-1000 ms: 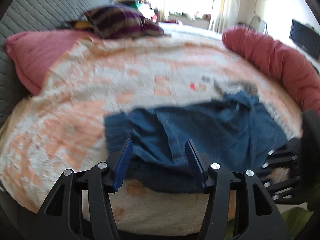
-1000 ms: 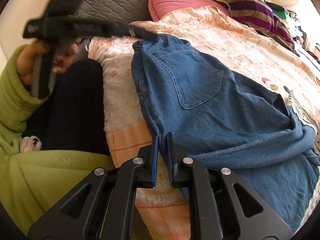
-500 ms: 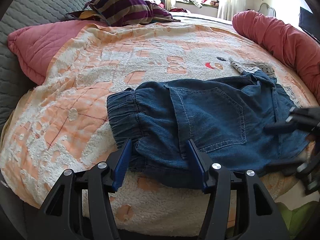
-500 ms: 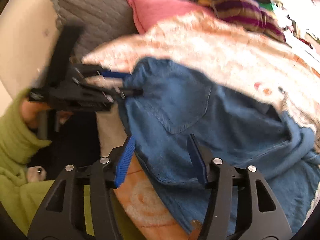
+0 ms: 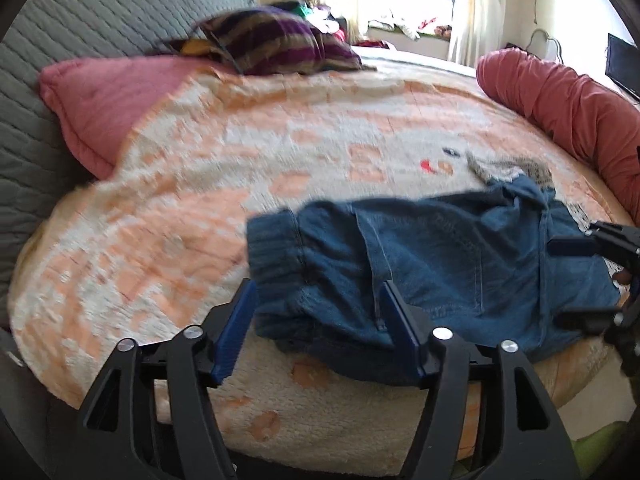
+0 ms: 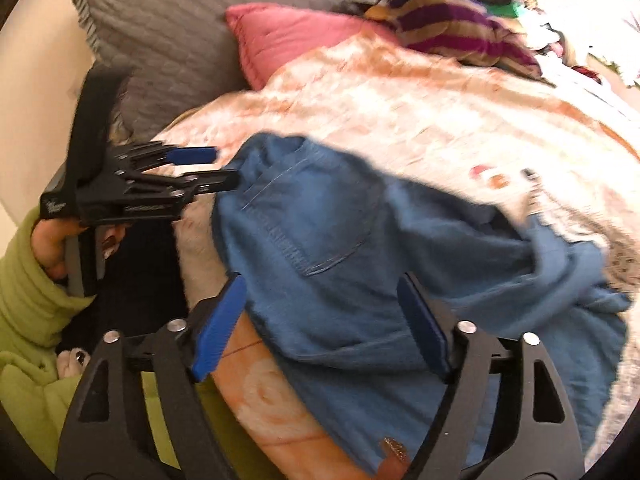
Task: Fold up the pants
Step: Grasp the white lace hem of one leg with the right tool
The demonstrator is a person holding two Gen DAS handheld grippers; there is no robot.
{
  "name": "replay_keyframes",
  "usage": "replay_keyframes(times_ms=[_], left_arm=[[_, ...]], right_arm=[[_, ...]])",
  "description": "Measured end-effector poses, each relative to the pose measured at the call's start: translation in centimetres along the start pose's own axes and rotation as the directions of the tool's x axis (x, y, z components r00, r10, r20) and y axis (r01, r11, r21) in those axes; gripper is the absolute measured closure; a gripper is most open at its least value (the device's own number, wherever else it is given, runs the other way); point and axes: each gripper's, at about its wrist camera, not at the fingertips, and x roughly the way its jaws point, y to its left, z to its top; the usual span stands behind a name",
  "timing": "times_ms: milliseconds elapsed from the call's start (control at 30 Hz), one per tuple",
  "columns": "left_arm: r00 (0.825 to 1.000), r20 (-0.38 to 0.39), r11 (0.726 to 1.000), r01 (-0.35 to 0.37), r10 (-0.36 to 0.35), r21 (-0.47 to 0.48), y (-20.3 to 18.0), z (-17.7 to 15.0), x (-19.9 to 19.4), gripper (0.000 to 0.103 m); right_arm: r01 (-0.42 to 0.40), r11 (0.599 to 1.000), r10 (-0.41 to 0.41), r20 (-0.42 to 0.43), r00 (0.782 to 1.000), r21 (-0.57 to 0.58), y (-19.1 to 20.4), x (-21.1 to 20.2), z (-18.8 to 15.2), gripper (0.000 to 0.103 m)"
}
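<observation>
Blue denim pants [image 5: 432, 264] lie crumpled on the orange-and-white blanket [image 5: 240, 184], waistband to the left, back pocket up. They also show in the right wrist view [image 6: 360, 264]. My left gripper [image 5: 320, 320] is open and empty, its jaws on either side of the waistband end near the bed's front edge. My right gripper [image 6: 324, 320] is open and empty, just above the seat of the pants. The left gripper also shows in the right wrist view [image 6: 224, 166], at the waistband. The right gripper shows at the right edge of the left wrist view [image 5: 576, 280].
A pink pillow [image 5: 100, 100] and a grey quilted headboard [image 5: 80, 32] are at the left. A striped purple pillow [image 5: 272, 40] lies at the back. A rolled red blanket [image 5: 560, 108] runs along the right. The person's green sleeve [image 6: 28, 304] is at the bed's edge.
My right gripper opened and let go of the pants' edge, then moved over the seat. My left gripper stayed open and drew back slightly from the waistband.
</observation>
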Motion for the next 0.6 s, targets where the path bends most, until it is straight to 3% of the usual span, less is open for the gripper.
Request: replay_keyframes(times_ms=[267, 600], left_arm=[[0.997, 0.077, 1.0, 0.024, -0.025, 0.012, -1.6, 1.6, -3.1, 0.027], [0.986, 0.029, 0.983, 0.163, -0.166, 0.085, -7.5, 1.7, -1.5, 0.026]], right_arm=[[0.141, 0.987, -0.148, 0.081, 0.986, 0.082, -5.2, -3.6, 0.8, 0.022], [0.268, 0.949, -0.283, 0.08, 0.956, 0.165, -11.3, -4.3, 3.6, 0.021]])
